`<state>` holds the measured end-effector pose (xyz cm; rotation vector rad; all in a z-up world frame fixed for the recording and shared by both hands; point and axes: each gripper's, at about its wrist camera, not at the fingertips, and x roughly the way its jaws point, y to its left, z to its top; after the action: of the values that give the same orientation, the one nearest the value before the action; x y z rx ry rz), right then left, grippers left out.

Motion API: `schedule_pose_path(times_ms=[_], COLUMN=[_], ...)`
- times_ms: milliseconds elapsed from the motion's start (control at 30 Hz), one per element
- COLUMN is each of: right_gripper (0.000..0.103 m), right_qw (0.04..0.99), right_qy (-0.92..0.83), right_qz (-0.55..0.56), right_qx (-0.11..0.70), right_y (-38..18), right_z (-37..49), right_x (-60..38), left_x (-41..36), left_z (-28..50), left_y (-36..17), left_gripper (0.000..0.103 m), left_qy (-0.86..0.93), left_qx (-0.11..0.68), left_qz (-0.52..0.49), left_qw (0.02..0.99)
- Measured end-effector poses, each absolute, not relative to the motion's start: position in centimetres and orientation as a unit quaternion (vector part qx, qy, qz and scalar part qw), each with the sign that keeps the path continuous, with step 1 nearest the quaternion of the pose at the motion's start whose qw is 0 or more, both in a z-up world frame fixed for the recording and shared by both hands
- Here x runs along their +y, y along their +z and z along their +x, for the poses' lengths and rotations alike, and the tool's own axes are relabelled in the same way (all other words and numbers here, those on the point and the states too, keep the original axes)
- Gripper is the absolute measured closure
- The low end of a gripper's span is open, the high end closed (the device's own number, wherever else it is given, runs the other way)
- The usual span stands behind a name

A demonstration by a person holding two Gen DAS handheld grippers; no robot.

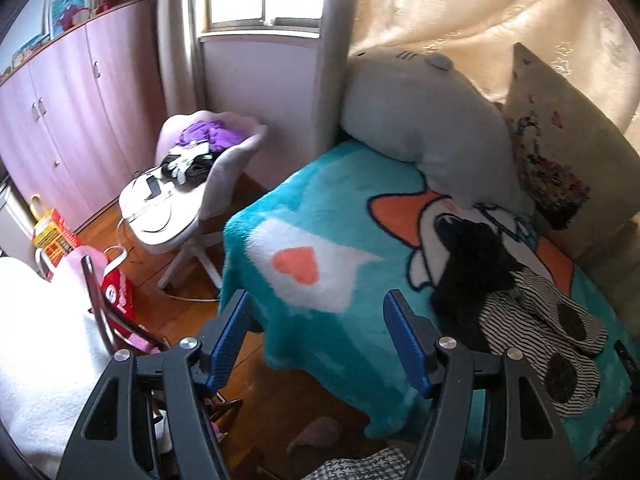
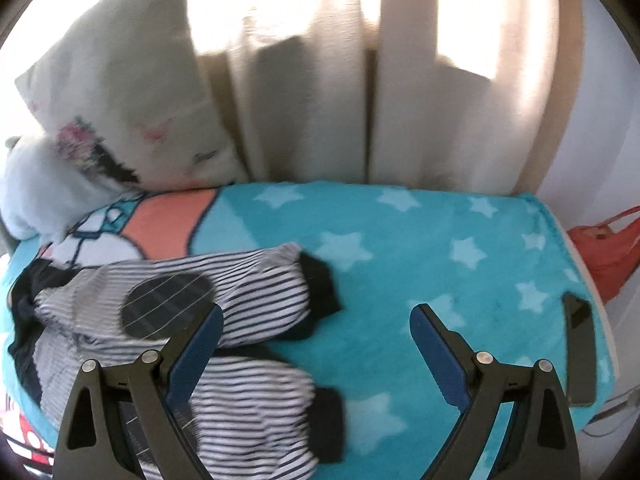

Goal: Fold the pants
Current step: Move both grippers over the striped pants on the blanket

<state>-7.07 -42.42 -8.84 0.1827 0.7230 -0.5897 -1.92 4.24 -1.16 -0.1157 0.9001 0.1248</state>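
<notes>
Small black-and-white striped pants (image 2: 256, 296) with dark knee patches and black cuffs lie on the teal blanket (image 2: 440, 280), legs pointing right. They also show in the left wrist view (image 1: 540, 332) at the right, waist end by a black fuzzy patch. My right gripper (image 2: 316, 320) is open and empty, its left finger (image 2: 196, 352) over the pants' legs. My left gripper (image 1: 318, 312) is open and empty, held over the blanket's (image 1: 328, 208) near-left corner, left of the pants.
A grey plush pillow (image 1: 424, 120) and a floral cushion (image 1: 560, 152) lean at the bed's head. A dark phone (image 2: 580, 356) lies at the blanket's right edge. A chair with clothes (image 1: 192, 176), bags and wooden floor (image 1: 180, 312) lie left of the bed.
</notes>
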Motion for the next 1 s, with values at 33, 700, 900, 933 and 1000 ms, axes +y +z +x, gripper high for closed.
schedule_pose_path(times_ms=[33, 700, 900, 933, 1000], right_gripper=[0.006, 0.006, 0.011, 0.014, 0.017], right_qw=[0.891, 0.912, 0.898, 0.896, 0.892], right_qy=[-0.28, -0.24, -0.241, -0.24, -0.236], right_qz=[0.083, 0.048, 0.068, 0.077, 0.091], right_qx=[0.348, 0.328, 0.361, 0.366, 0.375], right_y=[-8.9, -8.8, -10.4, -10.7, -11.0], right_z=[-7.2, -9.3, -10.3, -10.4, -10.6], right_x=[-42.1, -38.4, -38.8, -39.0, -39.4], left_x=[4.2, 1.3, 0.2, 0.0, -0.5], left_z=[-2.0, -0.3, -0.1, -0.2, -0.4], left_y=[-1.1, -0.6, -1.7, -1.8, -2.0], left_gripper=[0.036, 0.035, 0.035, 0.035, 0.035], left_qy=[0.057, 0.015, 0.0, -0.001, -0.009], left_qx=[0.432, 0.423, 0.445, 0.446, 0.449], left_qz=[-0.063, -0.053, -0.042, -0.041, -0.037], left_qw=[0.898, 0.904, 0.895, 0.894, 0.893])
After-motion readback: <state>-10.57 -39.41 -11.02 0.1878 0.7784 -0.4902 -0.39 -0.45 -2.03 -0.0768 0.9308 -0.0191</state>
